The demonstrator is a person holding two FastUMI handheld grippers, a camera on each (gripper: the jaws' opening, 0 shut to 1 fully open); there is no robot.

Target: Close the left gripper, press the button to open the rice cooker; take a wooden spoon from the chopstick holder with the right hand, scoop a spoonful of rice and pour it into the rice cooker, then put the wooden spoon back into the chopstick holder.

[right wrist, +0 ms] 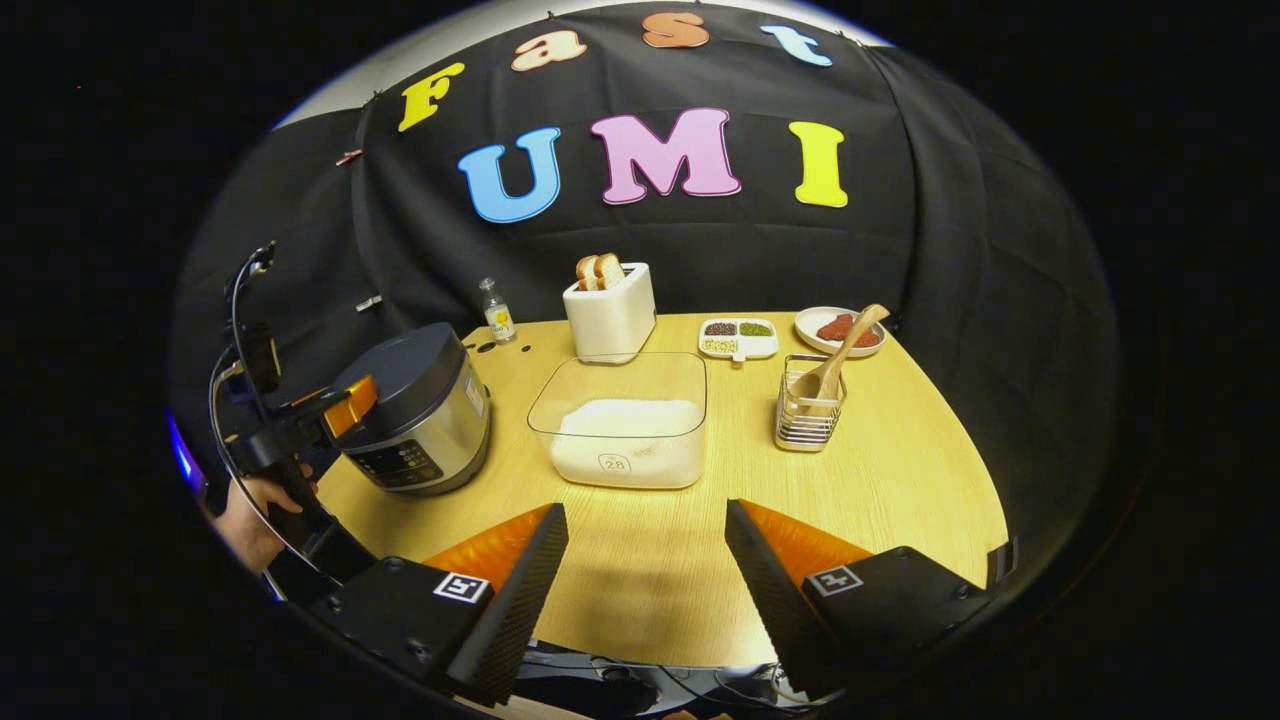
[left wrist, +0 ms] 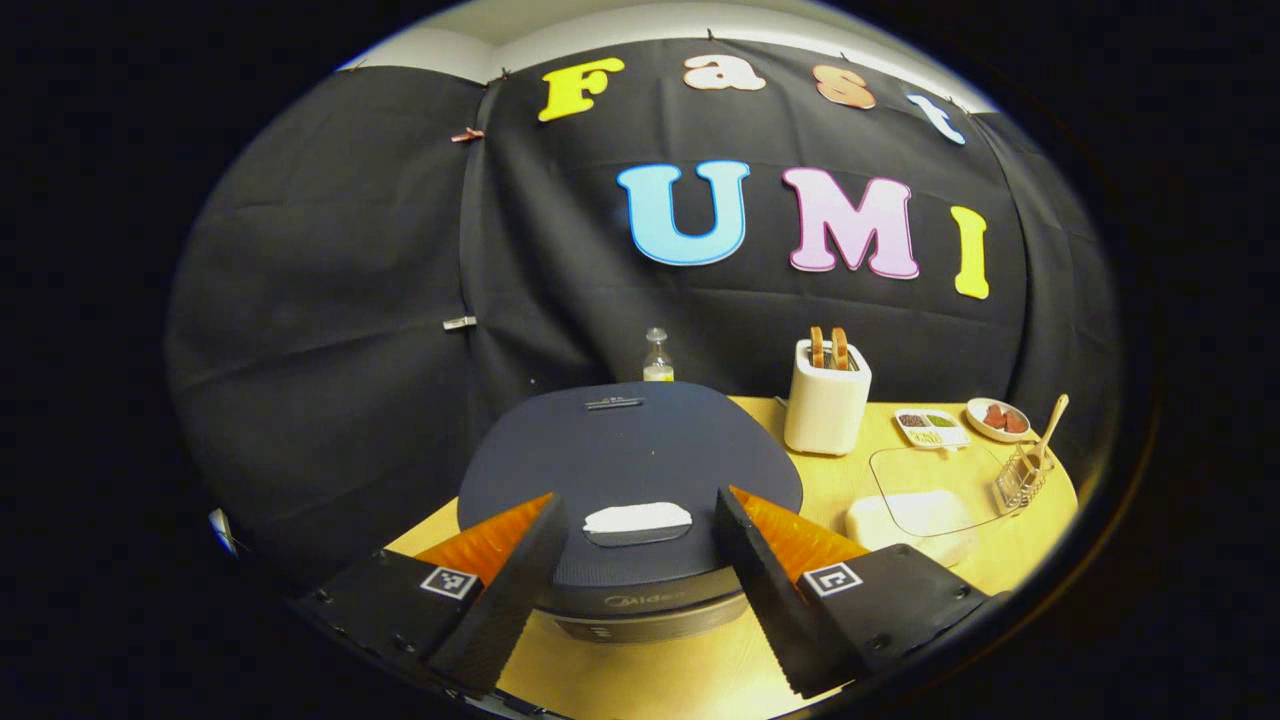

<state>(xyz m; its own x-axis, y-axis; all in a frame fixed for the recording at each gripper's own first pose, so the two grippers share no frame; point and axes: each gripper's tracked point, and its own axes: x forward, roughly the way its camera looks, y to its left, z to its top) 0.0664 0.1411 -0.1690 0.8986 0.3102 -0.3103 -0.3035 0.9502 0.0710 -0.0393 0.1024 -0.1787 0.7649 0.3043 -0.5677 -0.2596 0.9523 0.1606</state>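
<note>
The rice cooker [left wrist: 630,450] has a dark closed lid and a pale oblong button [left wrist: 637,517] at its front edge. My left gripper [left wrist: 640,530] is open, its fingers standing on either side of that button just above the lid. In the right gripper view the rice cooker [right wrist: 415,410] stands at the table's left, with the left gripper [right wrist: 335,408] held by a hand beside it. A wooden spoon [right wrist: 838,358] leans in the wire chopstick holder [right wrist: 808,415]. A clear box of rice [right wrist: 625,425] sits mid-table. My right gripper [right wrist: 645,550] is open over the near table edge.
A white toaster [right wrist: 610,310] with bread, a small bottle [right wrist: 496,314], a divided dish of beans [right wrist: 738,338] and a plate of red pieces [right wrist: 838,330] line the back of the wooden table [right wrist: 900,470]. Black cloth walls close in behind.
</note>
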